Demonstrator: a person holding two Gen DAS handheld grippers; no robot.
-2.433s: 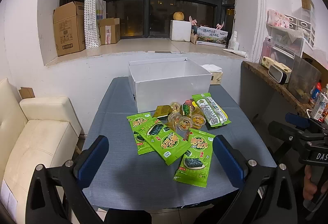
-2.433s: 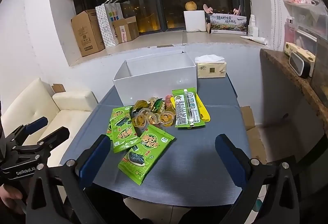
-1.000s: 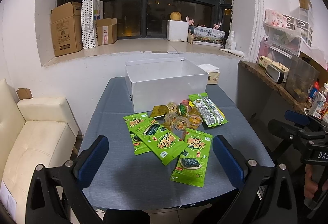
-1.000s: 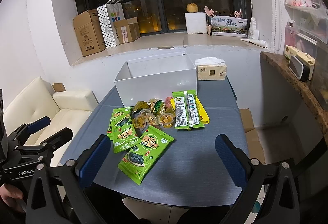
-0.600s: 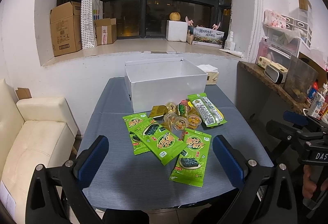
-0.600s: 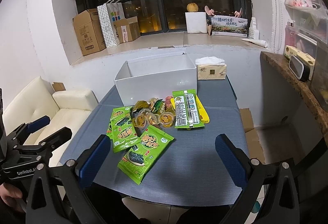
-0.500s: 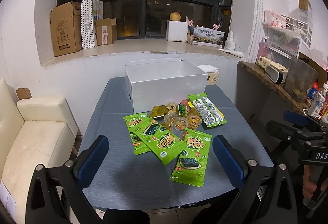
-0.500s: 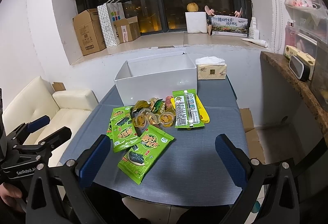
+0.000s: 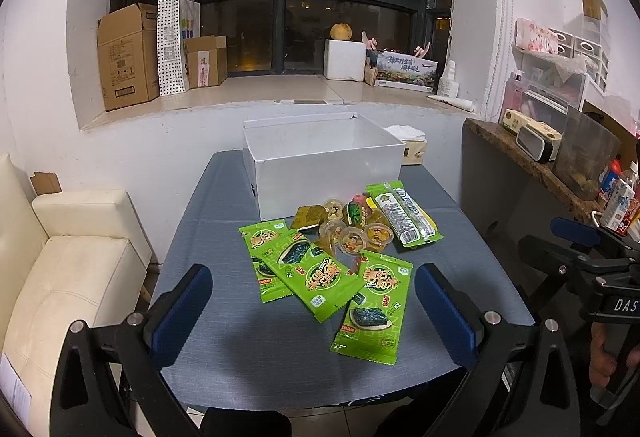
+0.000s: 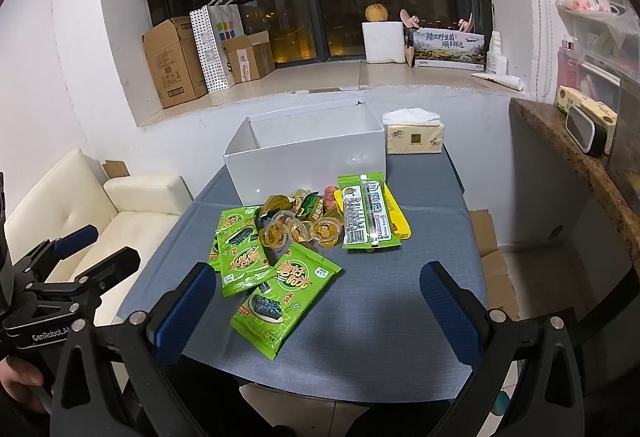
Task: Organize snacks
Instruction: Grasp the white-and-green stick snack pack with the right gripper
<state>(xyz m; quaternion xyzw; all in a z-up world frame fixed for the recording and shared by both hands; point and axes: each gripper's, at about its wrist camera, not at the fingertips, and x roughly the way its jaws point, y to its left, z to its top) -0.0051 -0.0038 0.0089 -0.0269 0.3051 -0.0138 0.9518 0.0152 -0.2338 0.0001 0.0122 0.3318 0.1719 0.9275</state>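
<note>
We hold the left claw spread wide and empty above the near edge of the desk, touching nothing; the right claw is equally wide apart and empty. At twelve o'clock from both lie the green seaweed packets, then the jelly cups and a long green packet at one o'clock. Beyond them stands the open white box.

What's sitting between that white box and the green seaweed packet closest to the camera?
In the right wrist view, a cluster of small jelly cups and wrapped sweets lies between the white box and the nearest seaweed packet.
</note>
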